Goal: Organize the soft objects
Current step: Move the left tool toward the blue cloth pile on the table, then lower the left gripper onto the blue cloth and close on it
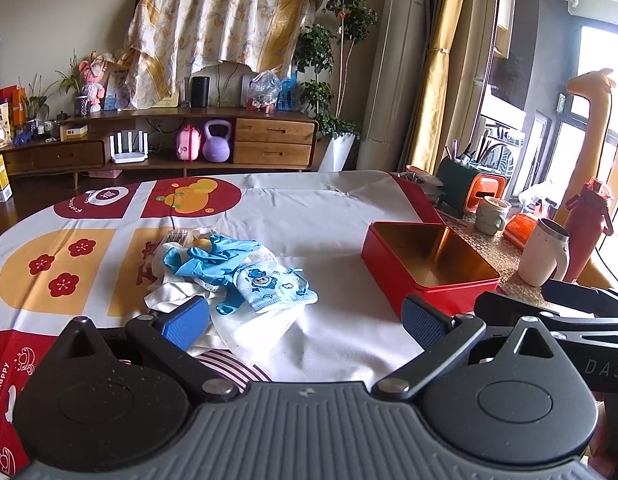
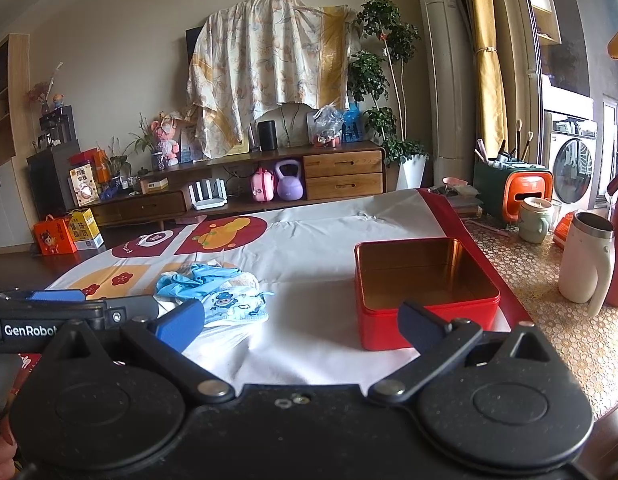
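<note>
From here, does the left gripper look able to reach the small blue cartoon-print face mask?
Probably yes. The left gripper is open, and the small blue cartoon-print face mask lies uncovered on the pile's near edge, just ahead of its fingers, nothing between.

Beige wall (image 2: 109,60) w/ draped floral sheet (image 2: 269,64); low wooden sideboard (image 1: 213,140) below; yellow curtain (image 1: 441,68) by bright window (image 1: 601,72); dark floor (image 2: 13,268).

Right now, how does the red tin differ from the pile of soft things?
The red tin is rigid, square and empty, with no lid on; the pile is limp, crumpled and heaped, mostly blue and white. The tin lies right of the pile. Both rest on the tablecloth, untouched by either gripper.
</note>
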